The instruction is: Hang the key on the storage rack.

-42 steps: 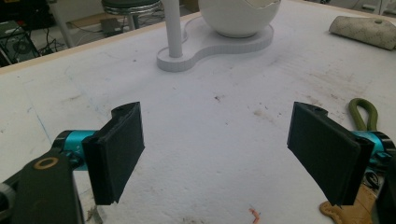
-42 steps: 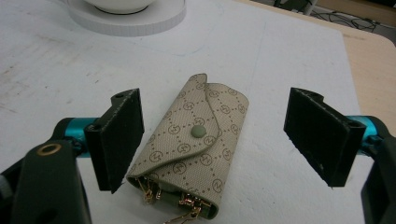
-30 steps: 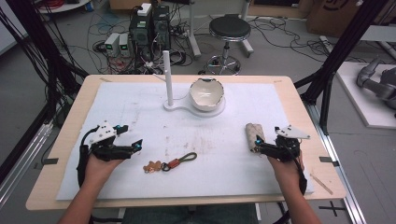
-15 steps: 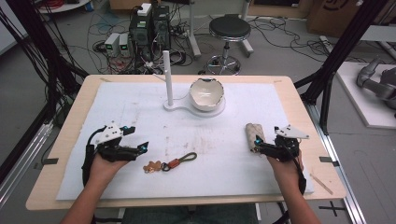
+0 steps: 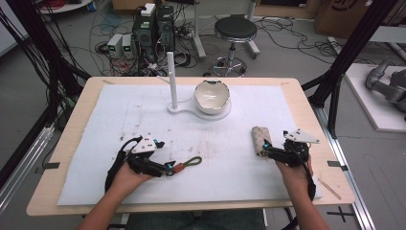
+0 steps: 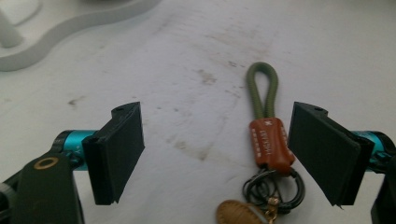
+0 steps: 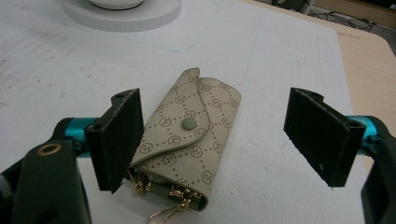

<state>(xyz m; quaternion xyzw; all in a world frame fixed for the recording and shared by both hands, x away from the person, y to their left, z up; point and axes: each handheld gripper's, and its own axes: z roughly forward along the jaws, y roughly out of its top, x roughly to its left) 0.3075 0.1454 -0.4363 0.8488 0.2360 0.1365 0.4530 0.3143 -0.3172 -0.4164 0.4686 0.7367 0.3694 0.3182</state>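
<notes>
A keychain [image 5: 184, 166] [image 6: 266, 140] with an olive cord loop, a brown leather tab and dark rings lies on the white mat. My left gripper [image 5: 163, 167] [image 6: 219, 154] is open, and the tab lies between its jaws, close to the right one. A beige patterned key pouch [image 5: 261, 140] [image 7: 194, 135] with a snap button lies flat at the right. Around it my right gripper [image 5: 268, 152] [image 7: 215, 140] stands open, the left jaw near the pouch's edge. Gold hooks stick out at the pouch's near end.
A white stand with an upright post [image 5: 171, 79] and a white bowl [image 5: 211, 95] on its base sits at the back centre of the mat [image 5: 143, 115]. The wooden table edge [image 5: 330, 143] runs just right of my right hand.
My left gripper has moved right toward the keychain and now has its jaws around the leather tab. The right gripper has stayed by the pouch.
</notes>
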